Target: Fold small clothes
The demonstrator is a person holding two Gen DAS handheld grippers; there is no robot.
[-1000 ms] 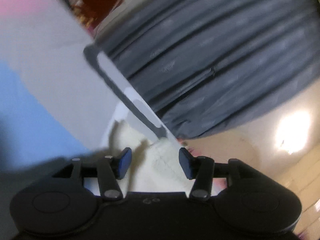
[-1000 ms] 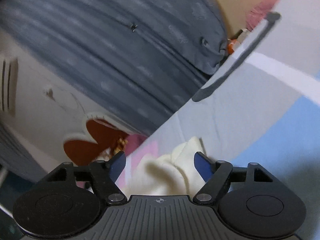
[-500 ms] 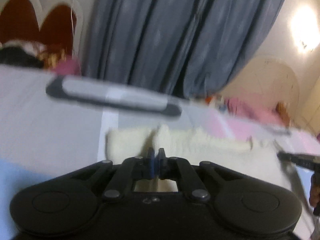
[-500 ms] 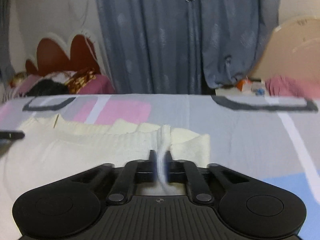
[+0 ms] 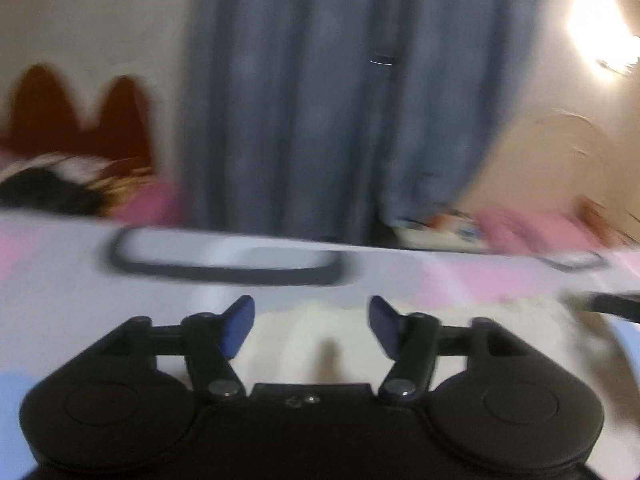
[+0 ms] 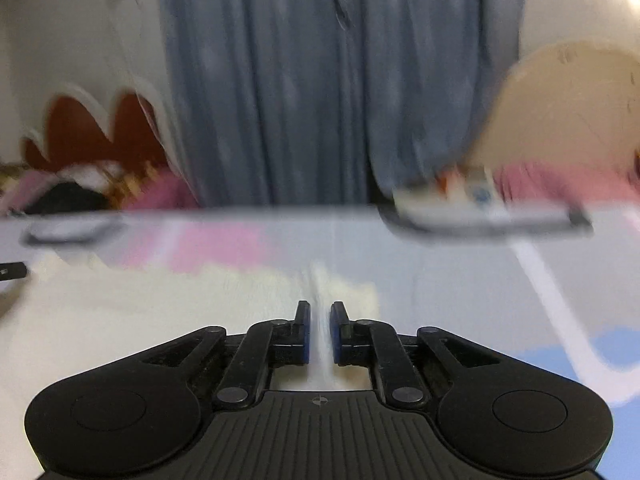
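A home bedroom. Long blue-grey curtains (image 6: 304,80) hang at 12 o'clock against a cream wall (image 6: 80,20). A bed sheet (image 6: 460,280) patterned in grey, pink and pale blue fills the foreground. A scalloped red-brown headboard (image 6: 92,136) stands at 10 o'clock, above heaped pink bedding (image 5: 148,204).

Left hand-held gripper (image 5: 311,325): black body, blue pads. Right hand-held gripper (image 6: 319,332): ribbed black housing, crosshair mark.
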